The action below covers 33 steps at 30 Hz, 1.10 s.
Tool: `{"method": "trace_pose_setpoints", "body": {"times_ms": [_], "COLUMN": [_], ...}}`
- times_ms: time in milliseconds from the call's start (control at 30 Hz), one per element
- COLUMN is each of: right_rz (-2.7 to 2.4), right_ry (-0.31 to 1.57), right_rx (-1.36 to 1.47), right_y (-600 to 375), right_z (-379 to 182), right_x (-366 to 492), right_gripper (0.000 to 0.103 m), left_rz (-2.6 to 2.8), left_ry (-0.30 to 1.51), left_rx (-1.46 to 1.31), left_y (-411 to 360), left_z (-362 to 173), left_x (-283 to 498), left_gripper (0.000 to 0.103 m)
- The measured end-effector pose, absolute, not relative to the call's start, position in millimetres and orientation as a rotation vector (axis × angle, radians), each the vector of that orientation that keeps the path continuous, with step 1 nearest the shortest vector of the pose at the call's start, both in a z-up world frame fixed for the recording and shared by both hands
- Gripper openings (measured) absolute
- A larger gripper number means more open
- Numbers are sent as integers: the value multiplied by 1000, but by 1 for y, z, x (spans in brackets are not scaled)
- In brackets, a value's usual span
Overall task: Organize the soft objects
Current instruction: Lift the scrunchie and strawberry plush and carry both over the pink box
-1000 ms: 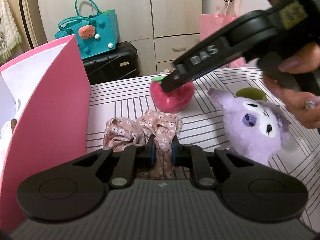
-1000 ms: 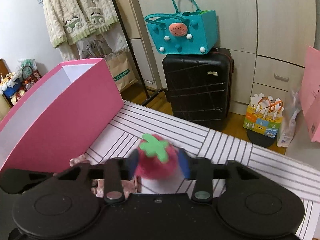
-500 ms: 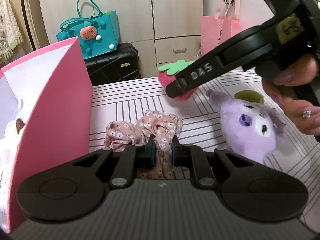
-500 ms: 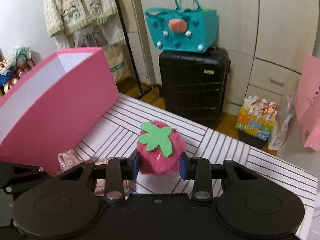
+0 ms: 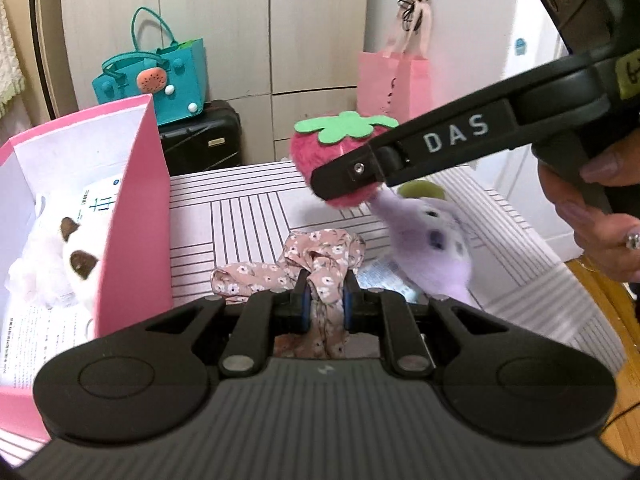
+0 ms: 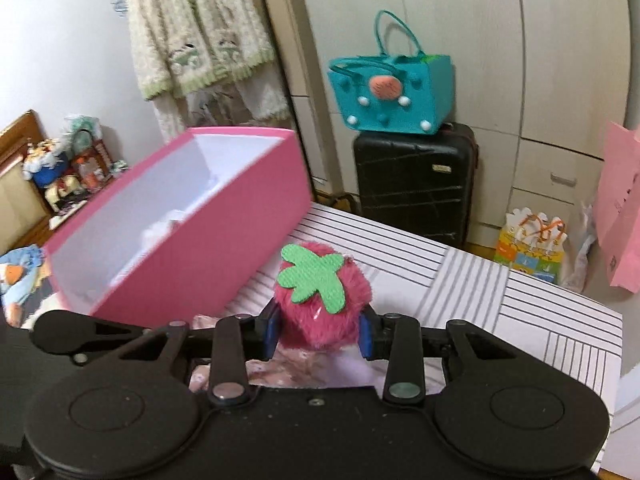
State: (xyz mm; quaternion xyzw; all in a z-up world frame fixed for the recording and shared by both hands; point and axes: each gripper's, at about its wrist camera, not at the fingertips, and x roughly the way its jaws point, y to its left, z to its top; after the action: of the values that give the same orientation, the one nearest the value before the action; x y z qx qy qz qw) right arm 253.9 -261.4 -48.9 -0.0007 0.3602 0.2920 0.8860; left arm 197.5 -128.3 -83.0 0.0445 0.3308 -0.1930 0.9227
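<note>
My left gripper point(image 5: 324, 304) is shut on a pink floral cloth scrunchie point(image 5: 316, 260) and holds it just above the striped table point(image 5: 240, 208). My right gripper point(image 6: 320, 330) is shut on a fuzzy red strawberry plush point(image 6: 320, 300) with a green leaf, held in the air above the table; it also shows in the left wrist view point(image 5: 336, 152). A pink box point(image 5: 136, 216) stands to the left, with a white plush point(image 5: 60, 264) inside. A purple plush point(image 5: 432, 240) lies on the table to the right of the scrunchie.
A black suitcase point(image 6: 412, 184) with a teal felt bag point(image 6: 392, 92) on top stands beyond the table. A pink paper bag point(image 5: 394, 80) hangs at the back. A person's hand point(image 5: 600, 216) holds the right gripper at the right edge.
The right gripper has lifted the strawberry plush off the table and carried it up and toward the pink box. The left gripper has raised the scrunchie slightly.
</note>
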Motion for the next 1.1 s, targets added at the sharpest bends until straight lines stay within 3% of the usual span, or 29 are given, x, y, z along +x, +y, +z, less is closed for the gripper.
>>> {"method": "trace_pose_setpoints", "body": {"times_ms": [500,1100], "right_rz": [664,802], "right_ry": [863,1052], "right_rx": [17,134], "right_y": [-250,-215], "right_z": [-50,-61], "right_x": [186,136], "right_gripper": [43,44], "left_rz": [-560,-579], "left_ry": [799,968], "left_rx": [62,47], "left_y": [-93,5], "left_z": [-77,-57], "left_x": [141,85], "left_gripper": [14,14]}}
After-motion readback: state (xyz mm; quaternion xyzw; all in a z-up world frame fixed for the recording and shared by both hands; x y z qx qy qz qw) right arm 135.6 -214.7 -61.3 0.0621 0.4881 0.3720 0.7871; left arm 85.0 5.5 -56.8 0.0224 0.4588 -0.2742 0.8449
